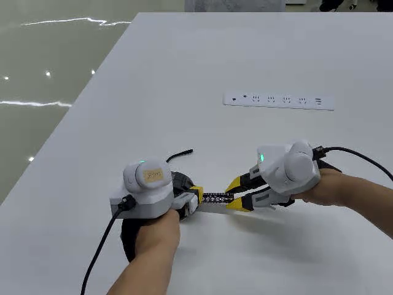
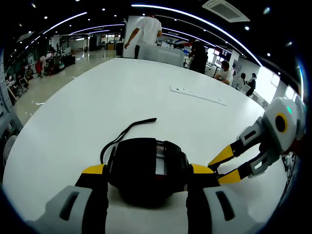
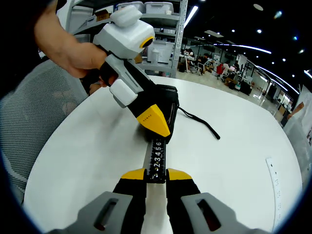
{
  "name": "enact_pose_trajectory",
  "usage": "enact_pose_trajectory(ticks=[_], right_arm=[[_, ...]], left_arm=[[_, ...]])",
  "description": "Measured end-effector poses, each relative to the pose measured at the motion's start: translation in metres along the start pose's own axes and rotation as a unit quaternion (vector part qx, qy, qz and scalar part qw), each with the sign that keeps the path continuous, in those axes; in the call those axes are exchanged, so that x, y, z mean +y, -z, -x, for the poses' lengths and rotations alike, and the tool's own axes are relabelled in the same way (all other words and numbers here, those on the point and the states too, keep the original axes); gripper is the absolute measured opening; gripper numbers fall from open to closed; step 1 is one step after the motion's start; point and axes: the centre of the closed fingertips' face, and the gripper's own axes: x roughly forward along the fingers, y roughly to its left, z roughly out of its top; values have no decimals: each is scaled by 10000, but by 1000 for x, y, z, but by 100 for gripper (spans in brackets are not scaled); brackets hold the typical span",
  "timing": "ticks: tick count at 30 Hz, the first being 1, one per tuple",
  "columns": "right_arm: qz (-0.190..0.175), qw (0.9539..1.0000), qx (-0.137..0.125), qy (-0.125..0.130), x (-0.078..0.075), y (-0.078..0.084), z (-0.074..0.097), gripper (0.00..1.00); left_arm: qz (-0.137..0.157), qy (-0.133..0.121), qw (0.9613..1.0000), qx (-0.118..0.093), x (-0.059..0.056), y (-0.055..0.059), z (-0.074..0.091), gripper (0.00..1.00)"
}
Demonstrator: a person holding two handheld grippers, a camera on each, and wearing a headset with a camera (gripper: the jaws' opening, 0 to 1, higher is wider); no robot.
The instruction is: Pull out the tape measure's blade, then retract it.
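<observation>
A black tape measure (image 2: 146,168) with a thin wrist strap (image 2: 127,129) lies on the white table, and my left gripper (image 2: 146,170) is shut on its case from both sides. A short length of black blade (image 3: 157,163) with white numbers sticks out of the case (image 3: 165,105). My right gripper (image 3: 156,174) is shut on the blade's end. In the head view the left gripper (image 1: 190,203) is at the lower left, the right gripper (image 1: 236,195) faces it, and the blade (image 1: 215,198) bridges the small gap between them.
A white power strip (image 1: 279,100) lies farther back on the table (image 1: 184,74). The table's left edge drops to a shiny floor. People and shelves stand beyond the far end of the table.
</observation>
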Motion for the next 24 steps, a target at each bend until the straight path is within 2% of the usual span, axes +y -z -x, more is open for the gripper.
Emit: enact_pose_trajectory(ticks=[24], right_arm=[[-14, 10000, -41, -25, 1, -7, -10, 14]], left_arm=[[-24, 27, 10000, 7, 1, 0, -3, 61]])
